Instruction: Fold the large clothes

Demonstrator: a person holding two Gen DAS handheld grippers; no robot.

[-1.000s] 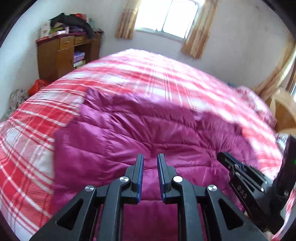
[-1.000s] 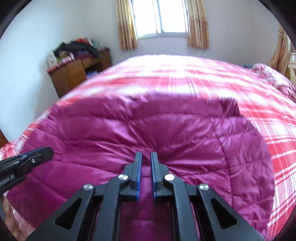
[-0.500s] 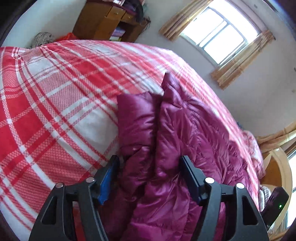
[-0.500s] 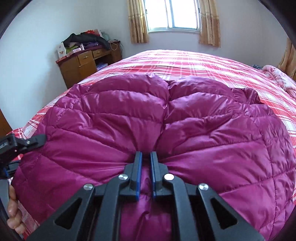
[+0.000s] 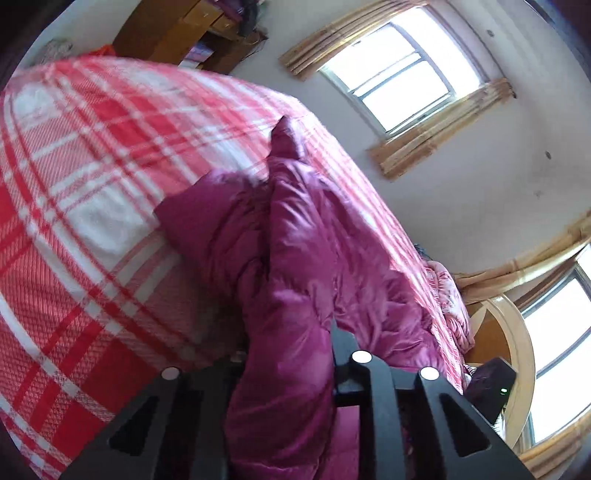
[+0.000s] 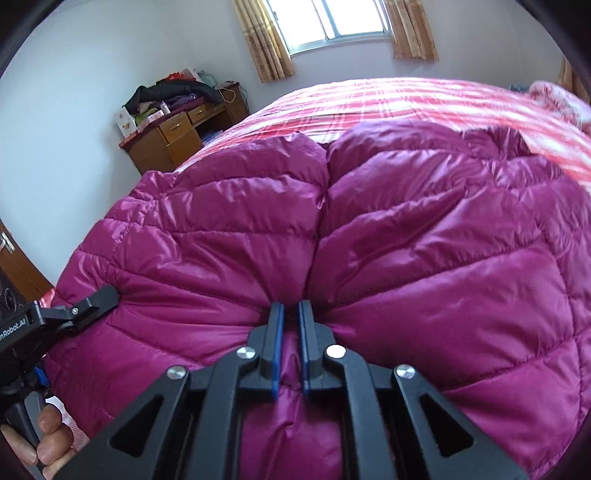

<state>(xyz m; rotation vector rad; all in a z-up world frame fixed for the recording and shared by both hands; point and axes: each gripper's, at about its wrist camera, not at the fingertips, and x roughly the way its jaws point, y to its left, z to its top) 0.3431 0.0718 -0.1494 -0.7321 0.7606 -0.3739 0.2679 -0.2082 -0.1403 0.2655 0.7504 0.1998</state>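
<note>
Right gripper (image 6: 290, 314) is clamped tight on a pinch of the jacket (image 6: 369, 229), blue pads squeezing the magenta quilting into a pucker. Left gripper (image 5: 288, 354) is closing, a thick fold of the jacket (image 5: 295, 258) bunched between its jaws and filling the gap. In the right view it bites the jacket's left edge, a hand (image 6: 44, 439) on its handle. The jacket lies puffed across the plaid bed (image 5: 92, 221). Beyond: a cluttered desk (image 6: 173, 136) and a curtained window (image 6: 332, 22).

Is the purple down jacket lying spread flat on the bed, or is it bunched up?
Bunched up. The jacket bulges in puffy mounds on the checked bed cover, its fabric pinched in the right tool.
</note>
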